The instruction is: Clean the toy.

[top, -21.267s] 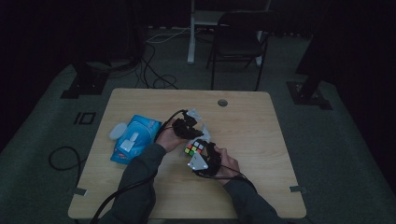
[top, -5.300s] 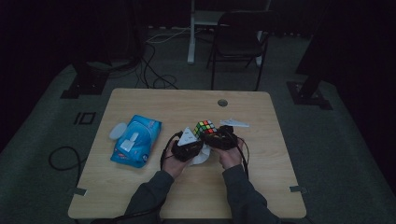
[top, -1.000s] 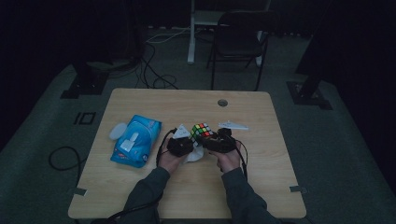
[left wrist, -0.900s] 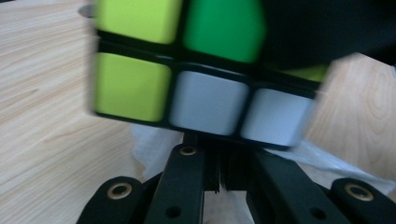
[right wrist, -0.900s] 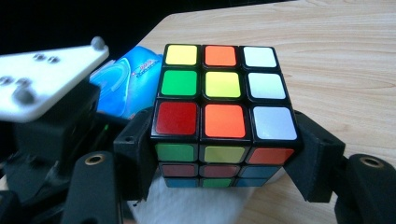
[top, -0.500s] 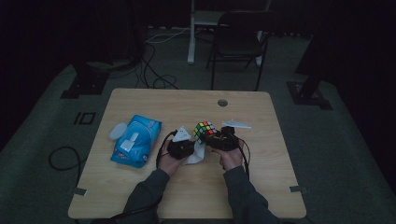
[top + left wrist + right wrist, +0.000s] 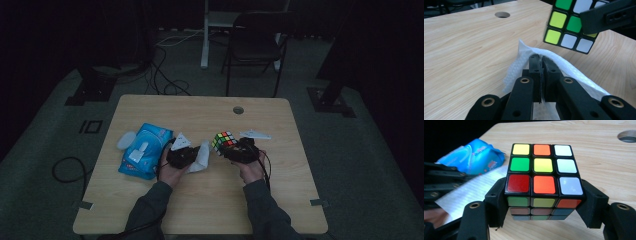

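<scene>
A scrambled puzzle cube [image 7: 224,141] [image 7: 543,175] hangs above the middle of the wooden table [image 7: 210,197], with my right gripper [image 7: 231,148] [image 7: 544,205] shut on its two lower sides. My left gripper [image 7: 196,156] [image 7: 541,66] is shut on a white wipe [image 7: 203,157] [image 7: 554,62], which drapes over its jaws just left of the cube. In the left gripper view the cube [image 7: 570,22] hovers above and to the right of the wipe, a small gap apart, with the other gripper's jaw across it.
A blue pack of wipes [image 7: 144,150] [image 7: 472,156] lies at the table's left, its white lid [image 7: 126,140] beside it. A white scrap [image 7: 256,135] rests right of the cube. A round cable hole [image 7: 238,110] [image 7: 502,15] sits near the far edge. A chair [image 7: 255,45] stands beyond the table.
My left gripper has drawn back to the left with the wipe, away from the cube. The right gripper and the cube have stayed about where they were.
</scene>
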The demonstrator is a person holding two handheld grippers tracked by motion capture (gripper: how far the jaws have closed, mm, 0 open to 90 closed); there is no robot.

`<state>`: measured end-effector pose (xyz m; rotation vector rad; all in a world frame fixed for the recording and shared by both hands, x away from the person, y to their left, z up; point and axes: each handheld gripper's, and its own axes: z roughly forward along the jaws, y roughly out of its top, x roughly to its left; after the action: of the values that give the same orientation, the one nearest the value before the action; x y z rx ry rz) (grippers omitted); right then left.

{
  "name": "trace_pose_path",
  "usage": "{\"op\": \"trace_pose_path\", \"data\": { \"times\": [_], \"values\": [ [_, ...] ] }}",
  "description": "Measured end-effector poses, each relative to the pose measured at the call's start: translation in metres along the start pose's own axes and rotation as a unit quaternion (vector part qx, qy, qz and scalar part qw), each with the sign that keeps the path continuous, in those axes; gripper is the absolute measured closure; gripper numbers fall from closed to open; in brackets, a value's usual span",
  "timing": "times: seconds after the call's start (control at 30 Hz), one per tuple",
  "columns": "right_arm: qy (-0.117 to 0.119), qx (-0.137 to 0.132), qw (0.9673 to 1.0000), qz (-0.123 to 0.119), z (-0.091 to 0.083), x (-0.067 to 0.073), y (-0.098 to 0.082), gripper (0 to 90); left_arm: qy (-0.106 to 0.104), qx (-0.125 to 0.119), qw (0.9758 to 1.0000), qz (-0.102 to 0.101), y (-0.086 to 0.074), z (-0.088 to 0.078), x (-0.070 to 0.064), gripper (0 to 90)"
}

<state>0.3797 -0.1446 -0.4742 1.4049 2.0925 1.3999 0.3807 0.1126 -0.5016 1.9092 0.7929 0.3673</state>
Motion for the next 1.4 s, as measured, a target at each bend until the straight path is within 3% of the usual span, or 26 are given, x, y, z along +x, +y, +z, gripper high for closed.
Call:
{"op": "trace_pose_path", "data": {
  "times": [0.4,0.97,1.4],
  "values": [
    [-0.030,0.011,0.9992,-0.026,0.000,-0.008,-0.008,34.1,0.038,0.007,0.9993,0.001,-0.003,-0.010,0.005,87.4],
    [-0.055,0.020,0.9967,-0.056,0.000,-0.017,-0.015,34.2,0.062,0.014,0.9980,-0.005,-0.009,-0.017,0.009,86.2],
    [-0.075,0.042,0.9933,-0.077,0.006,-0.022,-0.026,34.1,0.081,0.021,0.9964,-0.010,-0.016,-0.023,0.013,85.4]
  ]
}}
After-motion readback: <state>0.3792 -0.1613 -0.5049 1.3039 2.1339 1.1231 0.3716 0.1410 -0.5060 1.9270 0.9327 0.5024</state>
